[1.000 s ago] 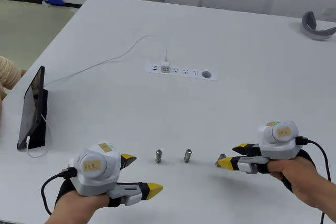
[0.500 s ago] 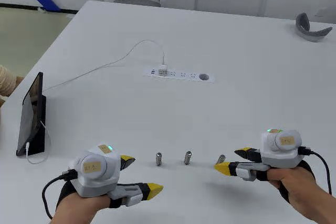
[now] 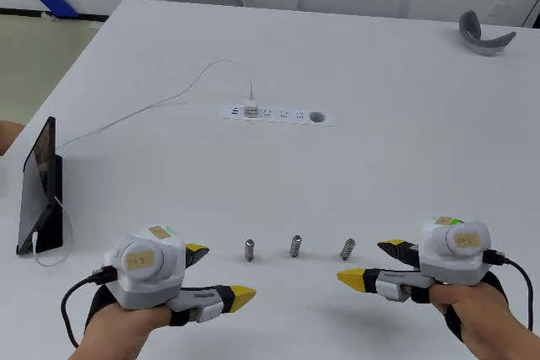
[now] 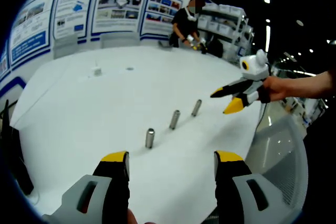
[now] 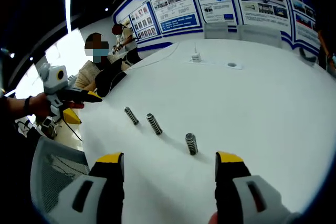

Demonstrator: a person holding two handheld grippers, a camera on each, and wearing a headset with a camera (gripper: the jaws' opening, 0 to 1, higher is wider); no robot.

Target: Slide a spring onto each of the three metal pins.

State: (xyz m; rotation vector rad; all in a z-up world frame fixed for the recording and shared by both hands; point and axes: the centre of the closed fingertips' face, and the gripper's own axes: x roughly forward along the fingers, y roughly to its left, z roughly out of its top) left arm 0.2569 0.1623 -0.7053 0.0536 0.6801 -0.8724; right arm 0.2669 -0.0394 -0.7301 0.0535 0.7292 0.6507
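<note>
Springs (image 5: 154,123) look seated on all 3 pins (image 4: 175,119), which stand in a row on the tabletop (image 3: 337,166) between the left hand-held gripper (image 3: 221,271) and the right hand-held gripper (image 3: 368,260). Both have jaws apart and are empty. Task looks done, nothing left.

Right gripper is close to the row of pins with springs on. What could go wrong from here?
1. The rightmost pin looks tilted in the head view, and the open right gripper sits close beside it; a small sweep could topple it.
2. The pins seem free-standing in a tight row, so one falling might hit the middle pin.
3. The open left gripper is near the leftmost pin; same risk there.
</note>
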